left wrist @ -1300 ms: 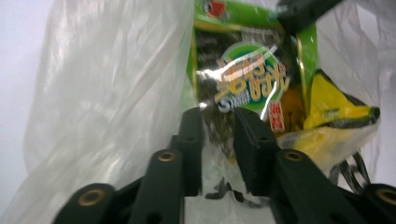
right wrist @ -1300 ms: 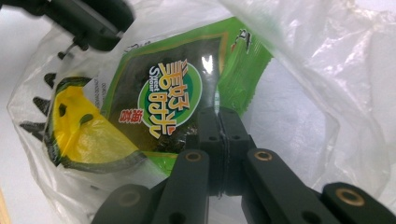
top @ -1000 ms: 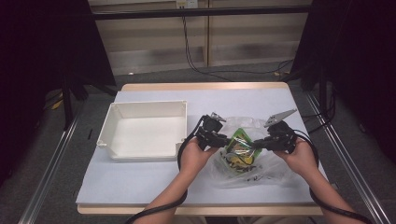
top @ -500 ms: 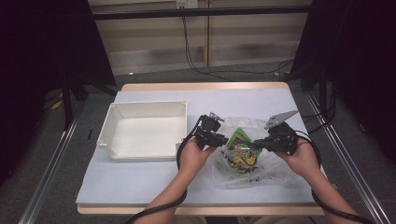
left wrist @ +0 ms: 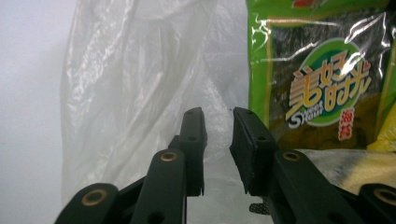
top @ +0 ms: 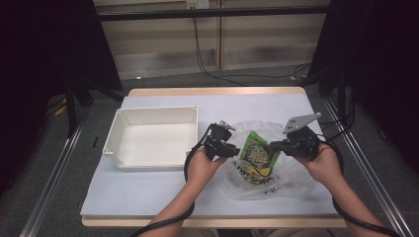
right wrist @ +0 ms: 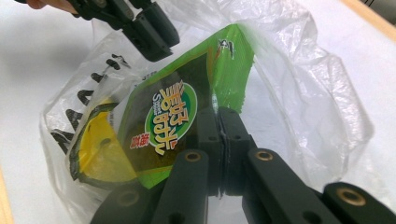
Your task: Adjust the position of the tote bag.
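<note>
We see the green snack packet (top: 257, 150) half out of the clear plastic bag (top: 269, 180), which lies on the bench's white cover (top: 163, 195) toward the right half, nearer the front edge than the back. The right gripper (top: 276, 145) has its jaws pressed together on the packet's right edge, with bag film also around them; in the right gripper view the two black jaws meet flat against each other with the green edge (right wrist: 229, 60) rising just above them. The packet stands tilted, top end up and away from the person, lower end inside the bag beside a yellow packet (right wrist: 95, 156) that sits deeper in the bag. The left gripper (top: 236, 150) is just left of the packet at the bag's mouth; in the left gripper view its jaws stand a little apart with crumpled bag film (left wrist: 140, 84) between and behind them. We cannot tell whether the pads actually pinch the film or just sit around it. The packet's printed face (left wrist: 322, 88) fills the upper right of that view, just beyond the right-hand jaw. A white tray (top: 116, 143) sits on the left half of the bench, just left of the left gripper. Both hands hover above the cover, forearms coming in over the front edge.
</note>
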